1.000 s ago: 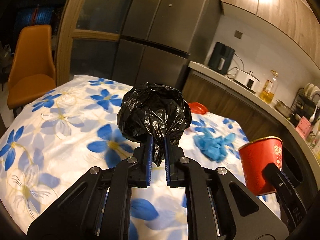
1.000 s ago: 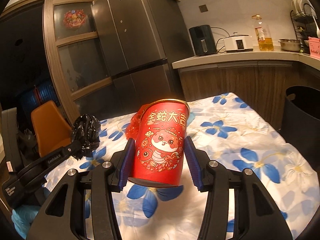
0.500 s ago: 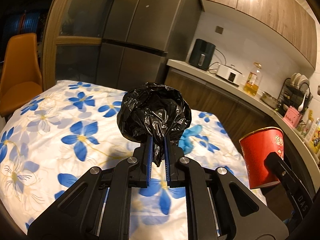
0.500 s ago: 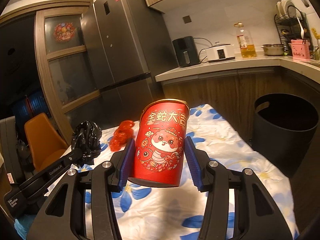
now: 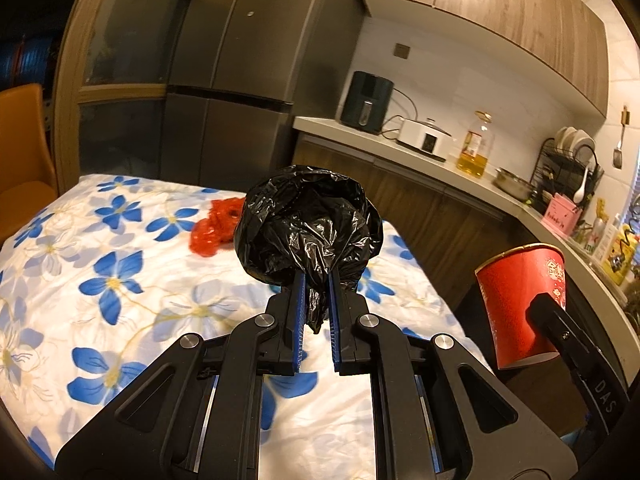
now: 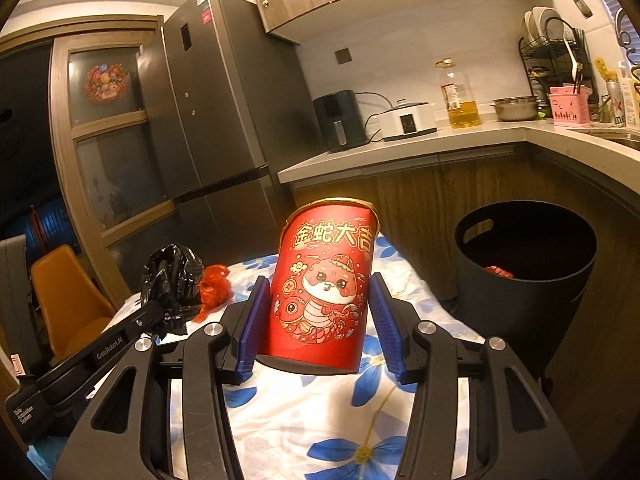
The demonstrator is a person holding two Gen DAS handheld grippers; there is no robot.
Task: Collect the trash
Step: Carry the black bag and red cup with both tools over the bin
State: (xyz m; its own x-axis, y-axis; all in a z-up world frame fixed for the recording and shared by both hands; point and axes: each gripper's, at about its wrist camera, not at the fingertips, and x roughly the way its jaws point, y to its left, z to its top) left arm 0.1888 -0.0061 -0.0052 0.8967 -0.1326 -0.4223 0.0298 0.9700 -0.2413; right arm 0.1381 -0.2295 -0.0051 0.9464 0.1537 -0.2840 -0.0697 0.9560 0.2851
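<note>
Two pairs of tongs were held up over the flowered bench [image 5: 120, 264], each with a piece of trash in it. The left tongs [image 5: 317, 300], filling the bottom centre of the left wrist view, pointed forward and a little downward, their blue pads nearly together and pinched on the gathered neck of a crumpled black plastic bag [image 5: 308, 224]; the bag bulged above the tips, clear of the cloth. In the right wrist view the same tongs reached in from the lower left, bag at the tip.

The right tongs [image 6: 318, 320] sat at the bottom centre of their own view, angled slightly down, jaws spread about halfway and clamped on the lower sides of a red paper cup [image 6: 324, 284] with a cartoon snake and gold lettering. The cup leaned a little to the right, its base off the bench.

A crumpled red wrapper [image 5: 212, 230] lay on the cloth near the far edge, just behind the black bag. At the right of the right wrist view stood a dark round bin [image 6: 524, 280] on the floor beside the bench, below the kitchen counter [image 6: 400, 152], with something red inside it.
</note>
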